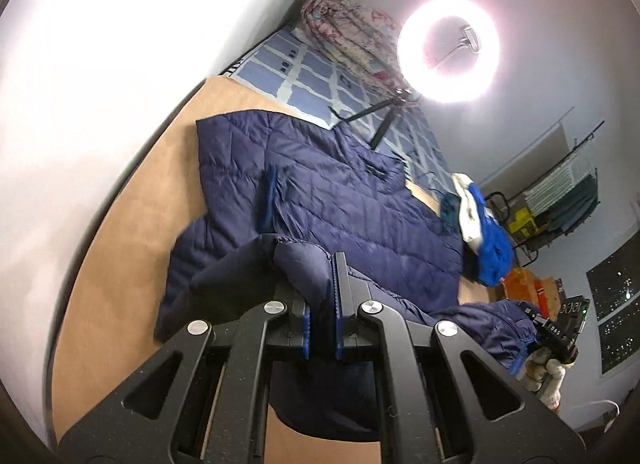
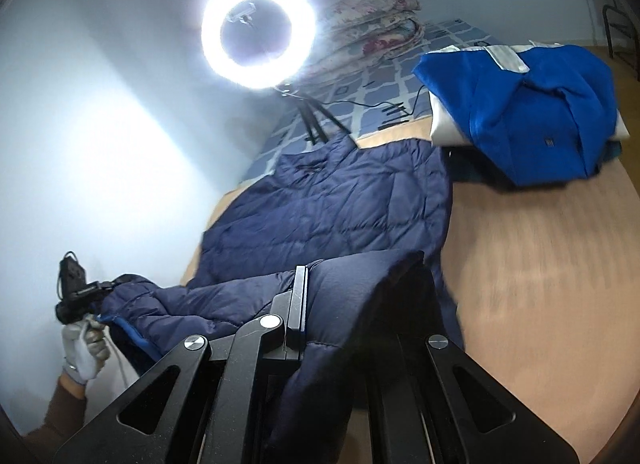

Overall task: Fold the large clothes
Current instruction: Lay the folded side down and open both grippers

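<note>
Navy quilted jacket (image 1: 320, 191) lies spread over the tan bench (image 1: 132, 223), its near hem lifted off the surface at both corners. Left gripper (image 1: 322, 284) has its fingers (image 1: 340, 288) clamped on a fold of the hem, cloth bunched between the blue pads. Right gripper (image 2: 340, 304) likewise pinches the hem; one finger (image 2: 299, 296) shows, the other is buried under draped fabric. In the right wrist view the left gripper sits at eight o'clock, held by a gloved hand (image 2: 82, 352). Folded blue garment (image 2: 528, 111) rests on a white one at two o'clock of the jacket, near but apart. Lit ring light (image 2: 258, 33) on a tripod stands at twelve o'clock, beyond it a rolled floral quilt (image 2: 376, 23) on a checked blue sheet (image 1: 304, 79).
</note>
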`<state>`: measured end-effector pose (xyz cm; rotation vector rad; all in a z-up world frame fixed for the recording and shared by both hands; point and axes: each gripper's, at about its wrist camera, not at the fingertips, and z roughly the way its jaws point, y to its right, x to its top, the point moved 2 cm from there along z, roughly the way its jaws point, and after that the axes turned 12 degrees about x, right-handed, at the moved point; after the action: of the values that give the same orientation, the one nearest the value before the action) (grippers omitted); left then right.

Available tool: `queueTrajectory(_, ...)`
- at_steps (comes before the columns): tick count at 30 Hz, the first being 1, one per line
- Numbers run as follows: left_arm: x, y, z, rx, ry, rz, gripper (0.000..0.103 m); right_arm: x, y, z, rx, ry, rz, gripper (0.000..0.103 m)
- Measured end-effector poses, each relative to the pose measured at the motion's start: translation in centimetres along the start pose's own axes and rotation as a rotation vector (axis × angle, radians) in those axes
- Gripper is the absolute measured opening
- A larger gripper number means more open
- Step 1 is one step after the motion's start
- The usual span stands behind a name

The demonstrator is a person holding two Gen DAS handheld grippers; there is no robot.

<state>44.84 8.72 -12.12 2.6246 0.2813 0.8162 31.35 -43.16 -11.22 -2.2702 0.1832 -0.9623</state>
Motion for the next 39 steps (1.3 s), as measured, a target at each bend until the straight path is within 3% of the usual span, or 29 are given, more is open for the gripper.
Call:
queueTrajectory(10,3.1,-1.5,12.5,0.103,-0.073,-0.009,0.006,2.6,7.2,8.8,-0.139,-0.085,0.036,0.005)
queueTrajectory(16,3.3,-3.1,16.6,0.1,-0.105,-0.055,0.006,2.2,10.6,11.6,-0.144,-0.125,0.083,0.005)
queueTrajectory(19,3.7,-3.3,16.5,0.101,-0.107,-0.054,0.017,2.2,10.9,11.7,-0.121,-0.132,0.09,0.007)
queueTrajectory(21,4.1,-3.2,15.9,0.091,-0.105,-0.048,0.032,2.4,10.9,11.3,-0.106,-0.138,0.091,0.009)
queueTrajectory(22,4.5,-3.3,15.3,0.077,-0.094,-0.053,0.041,2.6,10.9,11.0,-0.101,-0.142,0.091,0.014)
queueTrajectory(23,4.9,-3.3,14.8,0.068,-0.084,-0.057,0.046,2.8,10.8,10.5,-0.104,-0.141,0.09,0.017)
queueTrajectory(24,5.4,-3.3,14.0,0.063,-0.066,-0.056,0.048,3.0,10.8,9.8,-0.111,-0.133,0.085,0.026)
queueTrajectory(27,6.9,-3.3,11.2,0.105,0.027,-0.024,0.065,3.6,10.6,7.1,-0.1,-0.069,0.063,0.044)
queueTrajectory(29,7.6,-3.8,9.0,0.112,0.097,-0.001,0.067,3.8,10.8,4.8,-0.096,-0.012,0.059,0.046)
queueTrajectory(31,7.6,-3.9,8.1,0.12,0.114,0.046,0.067,3.8,11.2,3.3,-0.087,0.014,0.054,0.047)
queueTrajectory(35,6.2,-4.0,9.4,0.186,0.052,0.18,0.067,2.8,12.0,2.9,-0.113,-0.03,0.017,0.047)
queueTrajectory(39,5.3,-4.0,12.0,0.194,-0.016,0.187,0.067,2.2,11.9,5.0,-0.139,-0.08,-0.017,0.047)
